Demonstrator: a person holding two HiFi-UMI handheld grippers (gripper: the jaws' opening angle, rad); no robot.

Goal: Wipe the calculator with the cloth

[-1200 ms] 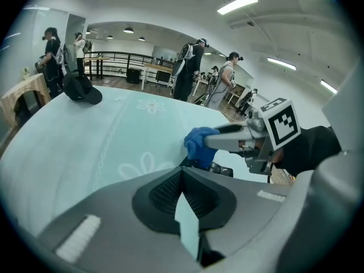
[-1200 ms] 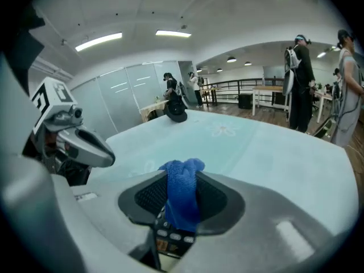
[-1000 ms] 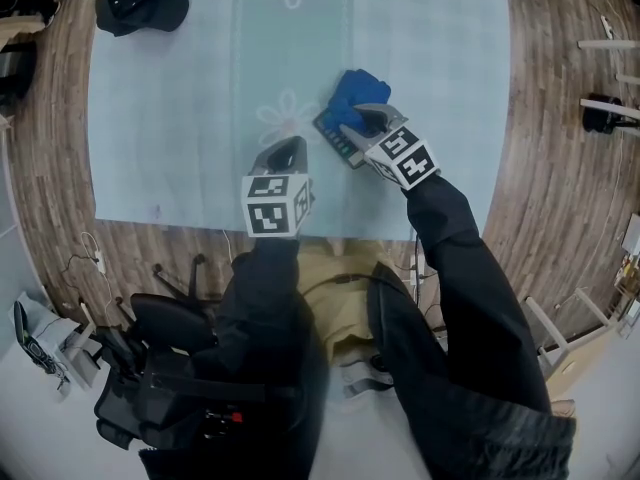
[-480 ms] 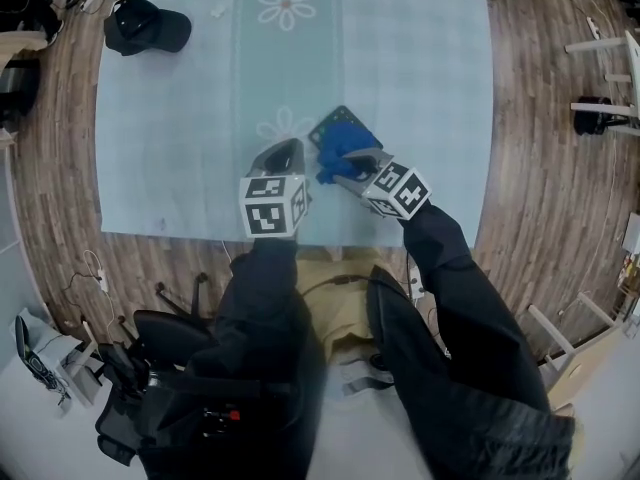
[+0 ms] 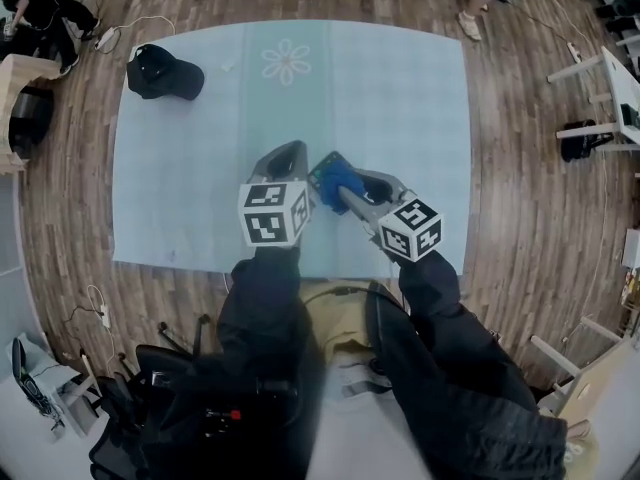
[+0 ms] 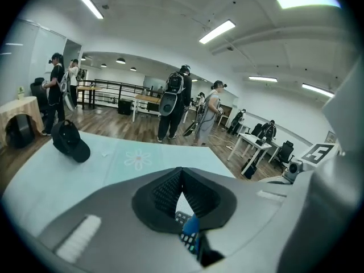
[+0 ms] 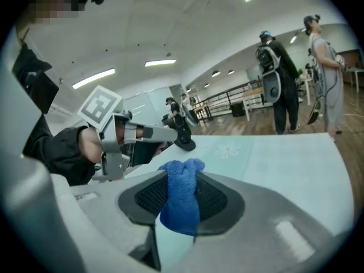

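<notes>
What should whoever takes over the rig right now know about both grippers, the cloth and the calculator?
Left gripper: jaws together with nothing between them, tips just left of the calculator.
Right gripper: shut on the blue cloth, which is bunched between its jaws.
The calculator lies flat on the pale green mat, near the person's edge. The cloth sits on its right part and covers much of it.
Done: the cloth is gripped and on the calculator.
Left: wipe across the exposed left part. How clean it is cannot be judged.
</notes>
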